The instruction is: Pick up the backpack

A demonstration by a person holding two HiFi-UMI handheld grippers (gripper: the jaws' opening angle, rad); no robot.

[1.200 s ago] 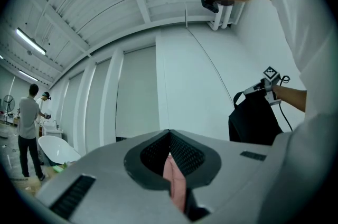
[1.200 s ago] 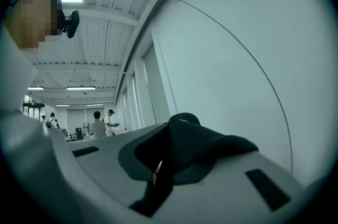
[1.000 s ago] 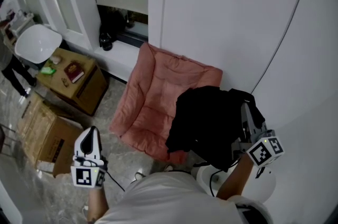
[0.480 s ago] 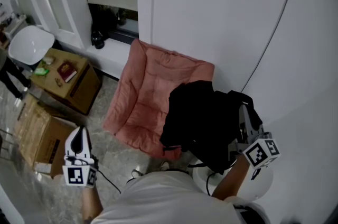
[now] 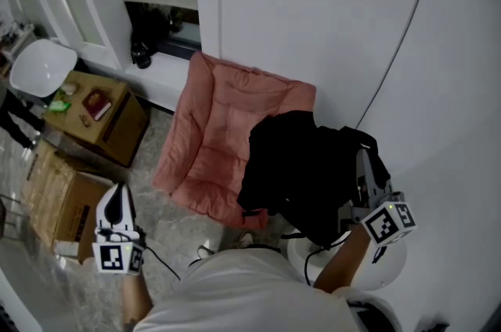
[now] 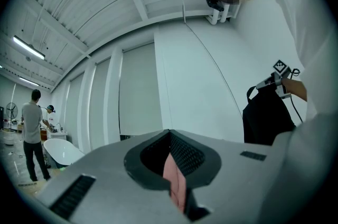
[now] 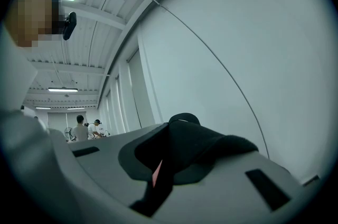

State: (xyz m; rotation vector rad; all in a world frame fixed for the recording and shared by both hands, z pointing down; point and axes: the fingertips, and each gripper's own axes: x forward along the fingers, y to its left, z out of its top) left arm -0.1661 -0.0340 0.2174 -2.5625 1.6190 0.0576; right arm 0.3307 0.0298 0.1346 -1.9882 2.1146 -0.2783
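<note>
Gripped by the top strap [image 7: 195, 143] in the right hand-held gripper [image 5: 364, 166], jaws pinched narrow on the black webbing, so that the backpack [image 5: 297, 166] hangs under its own weight in front of the pink cushion [image 5: 219, 127] against the wall. Left hand-held gripper [image 5: 116, 197] off to the side, jaws together on nothing, probably to stay out of the load's way. Looks lifted off the floor.

The backpack [image 5: 301, 170] hangs before the cushion's [image 5: 219, 135] right side, with the cardboard box [image 5: 59, 201] well left.
</note>
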